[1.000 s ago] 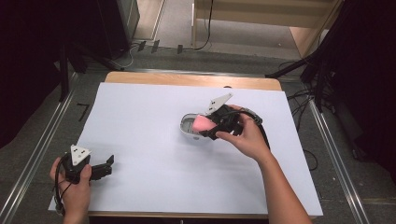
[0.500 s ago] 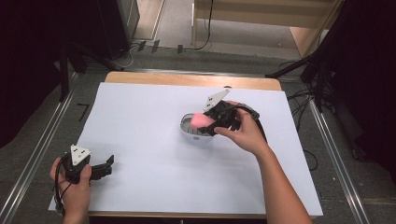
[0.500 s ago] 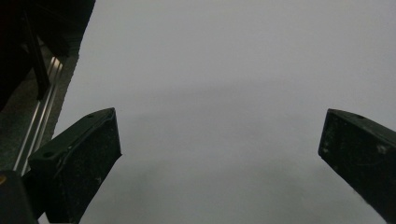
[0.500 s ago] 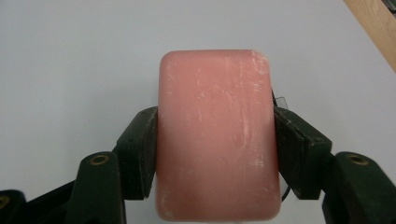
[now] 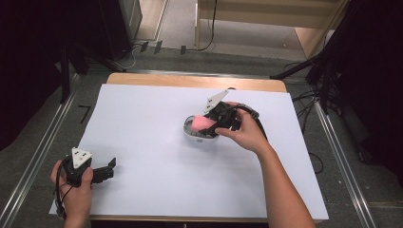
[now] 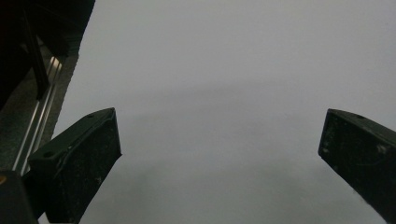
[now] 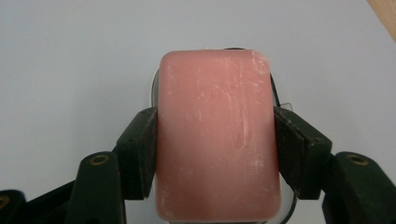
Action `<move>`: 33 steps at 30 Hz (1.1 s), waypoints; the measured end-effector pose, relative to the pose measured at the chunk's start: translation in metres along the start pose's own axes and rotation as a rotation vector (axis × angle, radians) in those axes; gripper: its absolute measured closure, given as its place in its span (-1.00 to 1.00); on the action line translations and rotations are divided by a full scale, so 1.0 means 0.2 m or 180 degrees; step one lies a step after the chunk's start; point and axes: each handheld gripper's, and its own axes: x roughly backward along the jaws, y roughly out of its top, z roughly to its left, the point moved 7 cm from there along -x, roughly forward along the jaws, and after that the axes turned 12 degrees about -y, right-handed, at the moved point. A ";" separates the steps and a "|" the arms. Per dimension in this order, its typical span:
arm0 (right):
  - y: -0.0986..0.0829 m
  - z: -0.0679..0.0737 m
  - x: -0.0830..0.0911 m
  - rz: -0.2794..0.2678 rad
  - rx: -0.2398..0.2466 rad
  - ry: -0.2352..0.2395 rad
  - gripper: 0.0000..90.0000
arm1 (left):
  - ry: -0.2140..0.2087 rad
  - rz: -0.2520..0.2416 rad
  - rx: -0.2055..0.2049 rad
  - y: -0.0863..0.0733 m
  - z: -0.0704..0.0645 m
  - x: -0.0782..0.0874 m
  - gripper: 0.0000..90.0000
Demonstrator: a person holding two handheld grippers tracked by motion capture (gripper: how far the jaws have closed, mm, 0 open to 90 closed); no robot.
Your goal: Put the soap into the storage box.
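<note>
Soap (image 7: 217,135): a pink rounded bar, seen over a small white dish (image 5: 190,136) near the middle of the table (image 5: 142,123); whether it rests in the dish or is just above it cannot be told.
Right gripper (image 5: 209,124): closed on the soap, one pad pressed against each long side, as seen in the right gripper view.
Left gripper (image 5: 107,168): held low at the near left corner of the table, well apart from the soap; jaws stand wide with nothing between them.
Weight: judged light; one gripper is likely enough.
Stiffness: judged firm, yet the surface is marked with pale scuffs, so it can probably be dented by hard pressure.
Slip: a smooth, waxy face is shown; slipping is likely if the grip is slack or the bar is wet.
Hold: best taken across the narrow width, at mid-length, on the flat flanks rather than the rounded corners.
Dish: judged light and shallow; it could be dragged or tipped if the soap is pulled sideways.
</note>
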 end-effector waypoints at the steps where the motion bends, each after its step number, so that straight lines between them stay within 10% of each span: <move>1: 0.00 0.00 0.00 0.0010 0.0004 0.0006 -0.14 | 0.0005 0.0006 0.0001 0.00 0.00 0.00 -1.00; 33: -0.03 -0.01 -0.10 0.0145 0.0002 0.0094 -0.14 | -0.0004 0.0007 0.0011 0.00 0.00 0.00 -1.00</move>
